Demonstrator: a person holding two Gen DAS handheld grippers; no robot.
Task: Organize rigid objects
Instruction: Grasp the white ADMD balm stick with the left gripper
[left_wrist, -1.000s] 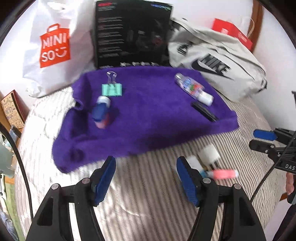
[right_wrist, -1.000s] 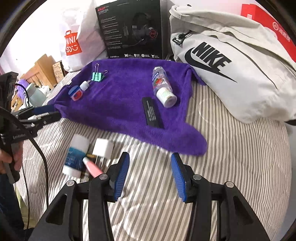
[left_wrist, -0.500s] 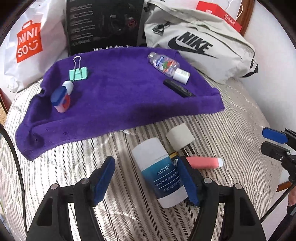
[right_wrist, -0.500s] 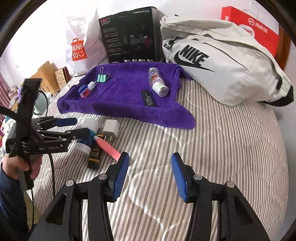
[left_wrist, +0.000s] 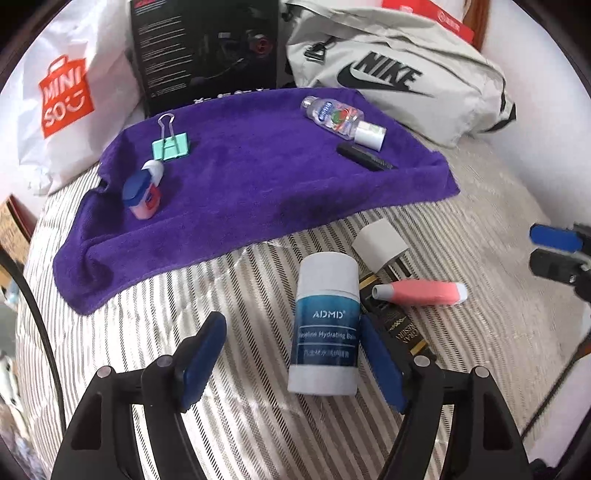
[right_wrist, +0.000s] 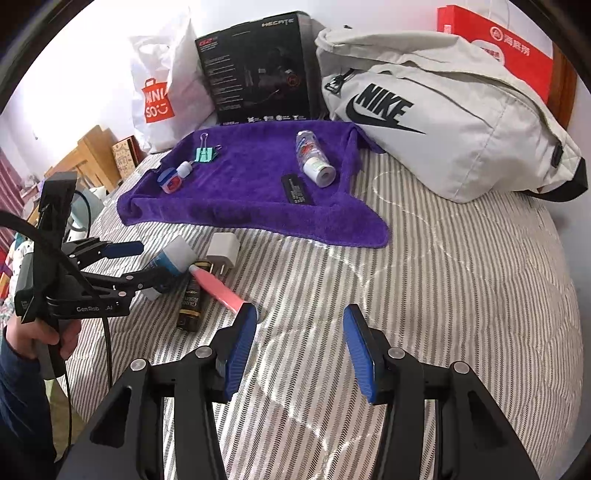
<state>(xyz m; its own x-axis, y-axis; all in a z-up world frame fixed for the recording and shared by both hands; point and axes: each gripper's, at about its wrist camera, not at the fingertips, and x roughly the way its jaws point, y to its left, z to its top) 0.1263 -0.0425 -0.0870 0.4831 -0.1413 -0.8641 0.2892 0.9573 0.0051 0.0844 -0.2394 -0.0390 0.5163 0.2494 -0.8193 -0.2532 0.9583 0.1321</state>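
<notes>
Balm stick (left_wrist: 327, 325) between opening left gripper (left_wrist: 291, 354) jaws, pointing steeply down; right gripper (right_wrist: 299, 343) released.

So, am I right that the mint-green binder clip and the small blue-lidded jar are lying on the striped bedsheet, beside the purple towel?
Not quite: the mint-green binder clip and the small blue-lidded jar are lying on the purple towel itself, not on the striped bedsheet. The left wrist view shows it.

Dark tube (left_wrist: 400, 325) partly hidden under pink tube (left_wrist: 421, 291).

5 items on towel (left_wrist: 258, 177) – 4 off.
</notes>
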